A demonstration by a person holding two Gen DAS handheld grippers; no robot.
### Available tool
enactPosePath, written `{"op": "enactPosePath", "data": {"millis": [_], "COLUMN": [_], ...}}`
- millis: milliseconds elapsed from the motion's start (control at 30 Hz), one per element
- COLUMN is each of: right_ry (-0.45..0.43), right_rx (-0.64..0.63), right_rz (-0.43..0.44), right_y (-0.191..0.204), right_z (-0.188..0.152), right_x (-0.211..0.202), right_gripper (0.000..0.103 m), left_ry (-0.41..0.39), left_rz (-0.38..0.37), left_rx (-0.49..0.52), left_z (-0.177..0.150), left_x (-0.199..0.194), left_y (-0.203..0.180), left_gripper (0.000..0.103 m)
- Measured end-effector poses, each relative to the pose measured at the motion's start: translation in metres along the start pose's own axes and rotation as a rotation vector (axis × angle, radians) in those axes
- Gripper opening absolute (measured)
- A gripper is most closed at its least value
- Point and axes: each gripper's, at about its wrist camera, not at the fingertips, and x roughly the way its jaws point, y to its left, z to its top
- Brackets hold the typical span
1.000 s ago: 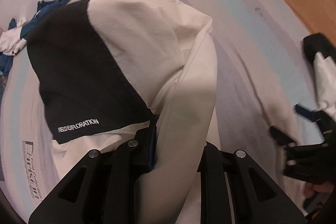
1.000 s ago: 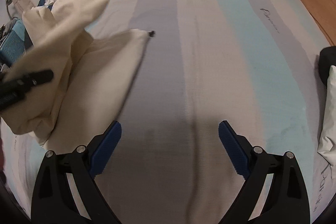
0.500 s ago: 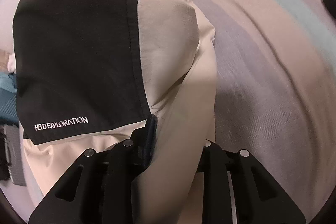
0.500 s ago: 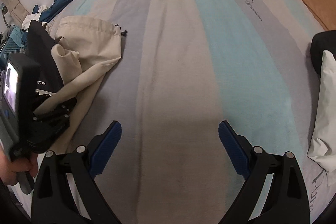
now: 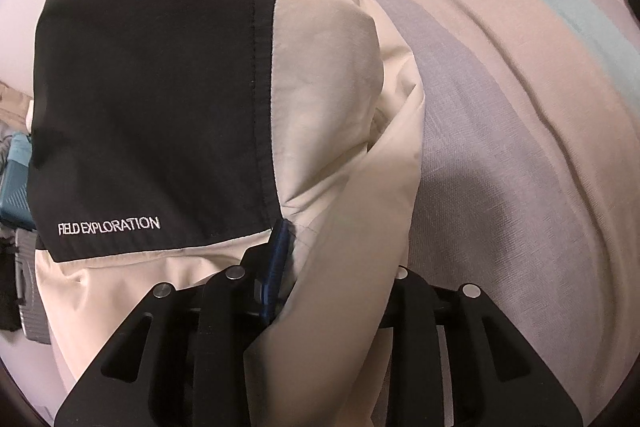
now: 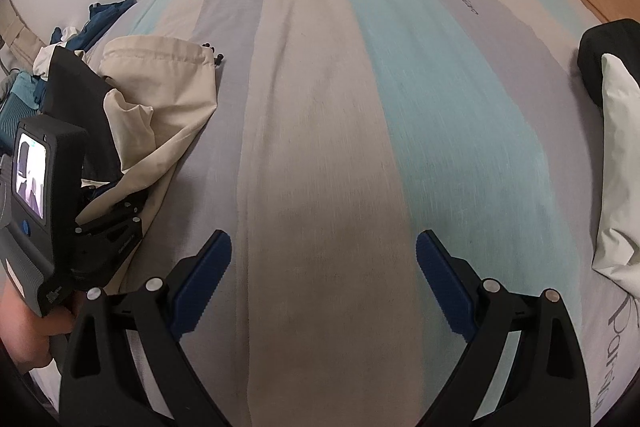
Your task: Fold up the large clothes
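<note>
Left gripper [image 5: 336,267] pitched steeply down at the striped bed cover in grey, beige and turquoise [image 5: 520,155]. Jaws just been easing apart, thick fold of the cream and black fabric jacket [image 5: 320,87] between them. Blue pad pressed against the cloth on one side, other side buried under the fold, so can't tell if it's gripped or loose. From the right wrist view: same left gripper [image 6: 108,223] low at the bed's near left edge, held by a bare hand [image 6: 24,331], small lit screen on its back.

Right gripper [image 6: 324,283] also tipped down over the bed cover, jaws wide apart, nothing between them, just bare stripes underneath.

Jacket [image 6: 160,99] bunched up on the left part of the bed cover, drawstring hem pointing toward the middle stripes.

Readable writing: "FIELD EXPLORATION" in white on the jacket's black panel. Cursive script on a grey stripe of the bed cover, looks like "Parisian" but too blurry to swear by.
</note>
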Motion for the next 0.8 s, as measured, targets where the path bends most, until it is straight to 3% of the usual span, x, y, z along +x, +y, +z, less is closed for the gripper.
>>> {"op": "enactPosePath", "data": {"millis": [67, 200, 233, 367, 433, 567, 600, 700, 800], "right_ry": [-0.002, -0.002, 0.000, -0.001, 0.003, 0.011, 0.014, 0.025, 0.014], "right_rx": [0.001, -0.004, 0.000, 0.006, 0.009, 0.023, 0.026, 0.013, -0.045], "right_rz": [-0.003, -0.024, -0.025, -0.043, -0.054, -0.072, -0.070, -0.042, -0.014], "right_y": [0.001, -0.001, -0.002, -0.005, -0.007, -0.008, -0.008, 0.006, 0.037], "right_z": [-0.001, -0.004, -0.005, -0.007, -0.008, -0.008, -0.008, -0.006, 0.004], "right_x": [-0.003, -0.008, -0.010, -0.017, -0.020, -0.032, -0.034, -0.040, -0.046], "right_gripper": [0.089, 0.089, 0.089, 0.089, 0.089, 0.089, 0.089, 0.090, 0.090], "left_ry": [0.008, 0.013, 0.011, 0.012, 0.021, -0.006, -0.010, -0.017, 0.003], "left_rz": [-0.035, -0.156, -0.180, -0.268, -0.319, -0.397, -0.405, -0.425, -0.449], "left_rx": [-0.021, -0.060, -0.066, -0.092, -0.120, -0.146, -0.148, -0.162, -0.169], "left_z": [0.001, 0.004, 0.004, 0.001, -0.001, -0.007, -0.009, -0.011, -0.013], "left_x": [-0.007, -0.025, -0.031, -0.054, -0.069, -0.108, -0.116, -0.125, -0.112], "left_y": [0.008, 0.022, 0.023, 0.033, 0.043, 0.071, 0.080, 0.118, 0.166], "left_gripper": [0.037, 0.070, 0.073, 0.077, 0.087, 0.092, 0.097, 0.097, 0.097]}}
